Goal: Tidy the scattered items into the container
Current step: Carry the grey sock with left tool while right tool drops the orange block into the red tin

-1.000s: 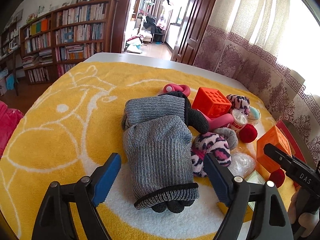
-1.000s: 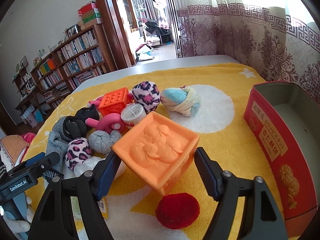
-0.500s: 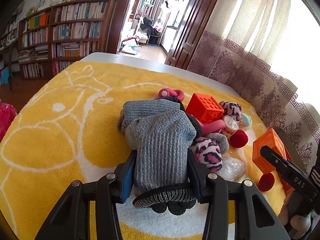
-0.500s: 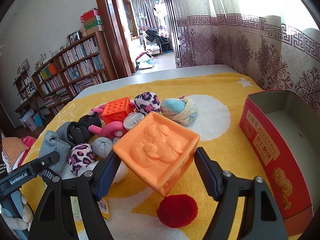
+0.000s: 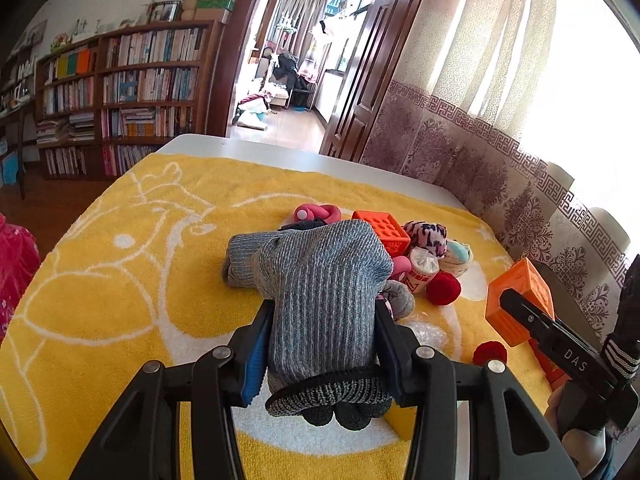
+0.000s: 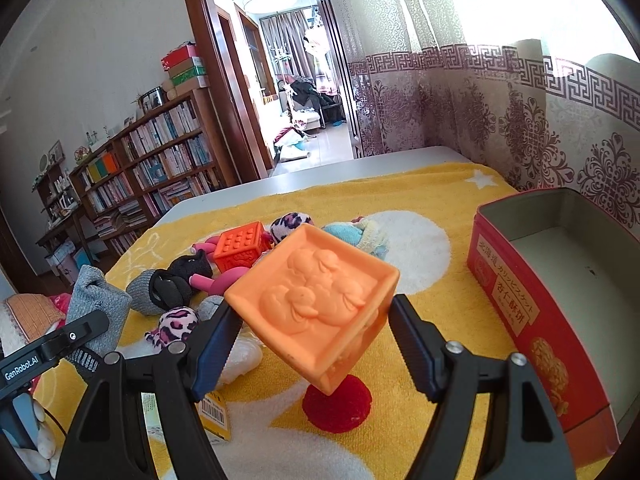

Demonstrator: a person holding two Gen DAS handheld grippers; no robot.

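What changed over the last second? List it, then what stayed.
The left tongs closed on the grey sock, which had lain between their open jaws, and began lifting it. The right tongs still hold the orange block above the towel; the red tin is still empty.

I have the left gripper (image 5: 322, 354) angled downward, both pads pressed flat against the sides of the grey knitted item (image 5: 324, 300) between them. My right gripper (image 6: 314, 346) also points downward, jaws set wide, clamping the orange block (image 6: 316, 300) by two opposite faces, tilted.
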